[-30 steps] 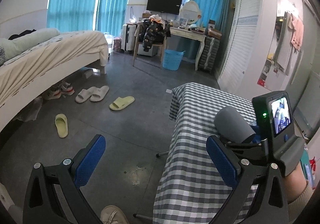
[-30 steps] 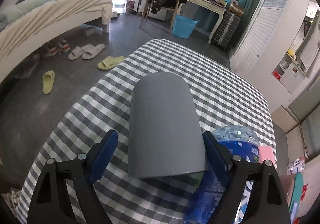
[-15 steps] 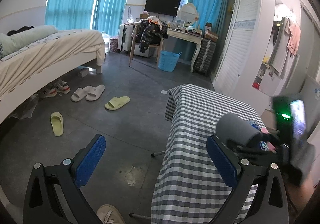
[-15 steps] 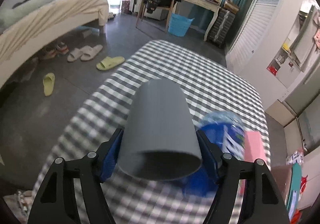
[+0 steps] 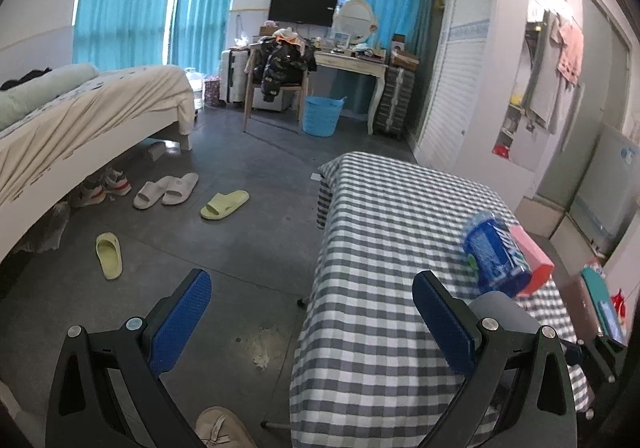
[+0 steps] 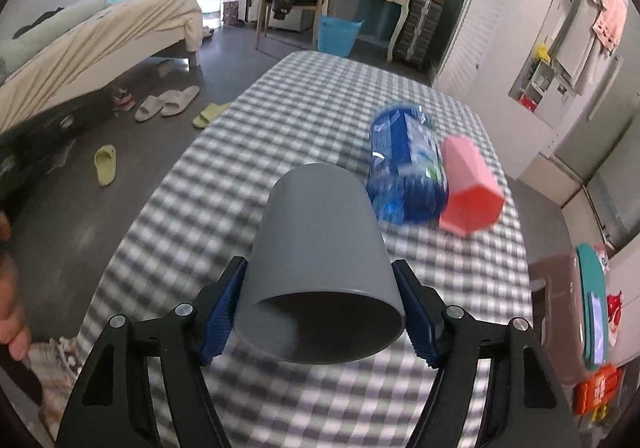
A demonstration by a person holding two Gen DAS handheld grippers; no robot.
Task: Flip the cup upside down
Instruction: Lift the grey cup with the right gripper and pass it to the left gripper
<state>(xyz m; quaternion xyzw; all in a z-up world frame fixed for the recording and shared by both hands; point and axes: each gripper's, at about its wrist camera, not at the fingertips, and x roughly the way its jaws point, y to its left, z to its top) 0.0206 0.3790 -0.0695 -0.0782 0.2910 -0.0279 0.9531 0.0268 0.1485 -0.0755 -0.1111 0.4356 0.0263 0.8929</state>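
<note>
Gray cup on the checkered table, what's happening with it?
The right gripper is shut on the gray cup, holding it tilted with its open mouth facing the camera, above the checkered table. The left gripper is open and empty, off the table's left edge. A blue bottle and pink box lie behind.

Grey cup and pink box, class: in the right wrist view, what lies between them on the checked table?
The blue wrapped bottle lies on its side between the grey cup and the pink box, in the right wrist view.
</note>
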